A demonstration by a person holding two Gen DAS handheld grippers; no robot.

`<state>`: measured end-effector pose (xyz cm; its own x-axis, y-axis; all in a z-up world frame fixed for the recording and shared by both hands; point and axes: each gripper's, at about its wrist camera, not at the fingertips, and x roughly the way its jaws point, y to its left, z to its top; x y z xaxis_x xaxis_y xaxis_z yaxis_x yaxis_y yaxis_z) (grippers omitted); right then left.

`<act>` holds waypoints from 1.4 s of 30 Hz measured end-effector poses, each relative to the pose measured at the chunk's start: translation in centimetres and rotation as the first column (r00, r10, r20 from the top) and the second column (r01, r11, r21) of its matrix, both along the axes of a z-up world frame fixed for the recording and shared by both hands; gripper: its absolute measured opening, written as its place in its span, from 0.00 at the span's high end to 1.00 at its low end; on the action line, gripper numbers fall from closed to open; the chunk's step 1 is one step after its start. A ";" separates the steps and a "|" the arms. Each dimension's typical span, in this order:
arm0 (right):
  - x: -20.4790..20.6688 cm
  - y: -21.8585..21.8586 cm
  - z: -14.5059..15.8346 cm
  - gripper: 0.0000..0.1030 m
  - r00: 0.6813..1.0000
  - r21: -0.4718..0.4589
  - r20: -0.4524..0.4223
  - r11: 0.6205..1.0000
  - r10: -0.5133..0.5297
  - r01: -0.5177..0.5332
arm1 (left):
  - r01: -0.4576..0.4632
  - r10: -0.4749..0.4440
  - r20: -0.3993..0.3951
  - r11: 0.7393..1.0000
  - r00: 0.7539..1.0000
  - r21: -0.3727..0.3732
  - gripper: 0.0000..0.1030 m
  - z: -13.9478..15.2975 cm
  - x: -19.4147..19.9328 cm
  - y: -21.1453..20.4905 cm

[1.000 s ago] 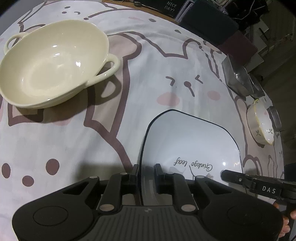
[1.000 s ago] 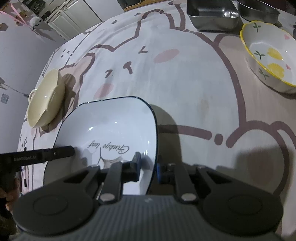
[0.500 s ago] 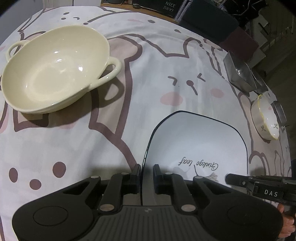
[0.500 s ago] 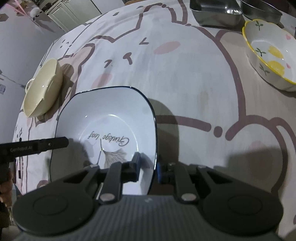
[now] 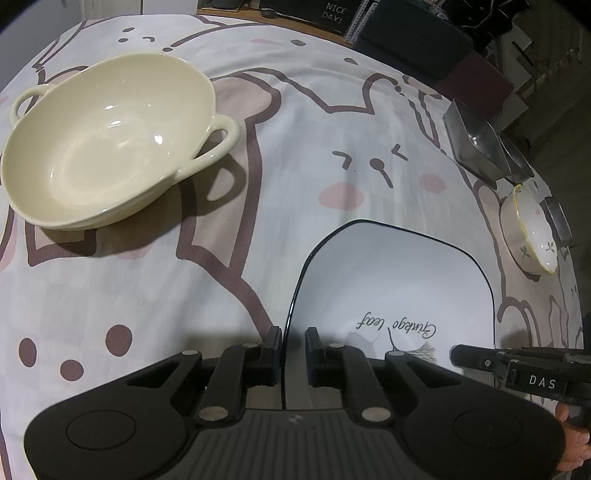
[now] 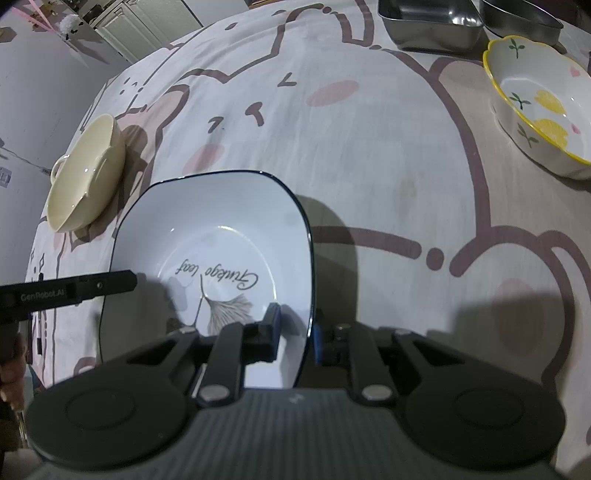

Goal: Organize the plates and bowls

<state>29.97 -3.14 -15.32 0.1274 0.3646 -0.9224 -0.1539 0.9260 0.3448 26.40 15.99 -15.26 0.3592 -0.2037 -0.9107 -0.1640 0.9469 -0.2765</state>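
A white square plate [image 5: 399, 295] with a thin dark rim and a leaf print sits low over the tablecloth, held from both sides. My left gripper [image 5: 293, 339] is shut on its left rim. My right gripper [image 6: 295, 321] is shut on the right rim of the same plate [image 6: 221, 236]. A cream two-handled bowl [image 5: 110, 140] stands on the cloth at the far left, apart from the plate, and shows in the right wrist view as the cream bowl [image 6: 85, 173]. A white bowl with a yellow rim and flower print [image 6: 539, 107] stands at the far right.
Two steel trays [image 6: 432, 22] stand at the back right, behind the yellow-rimmed bowl [image 5: 532, 236]. The cartoon-bear tablecloth [image 6: 369, 147] covers the whole table. Dark boxes and clutter lie beyond the far edge. A person's hand [image 5: 576, 435] holds the right gripper's handle.
The left fingers have drawn slightly closer together on the plate's rim. Plate, bowls and both hands stay nearly where they were.
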 end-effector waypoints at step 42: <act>-2.6 -3.0 6.4 0.00 0.942 -0.058 0.327 0.997 0.068 -0.052 | -0.069 0.040 0.204 0.988 0.978 0.135 0.00 5.4 -3.1 1.7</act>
<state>27.35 -6.14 -8.87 0.4056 0.3378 -0.8493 -0.3073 0.9255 0.2214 23.32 17.72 -9.83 0.5439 -0.0536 -0.8374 -0.1712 0.9699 -0.1733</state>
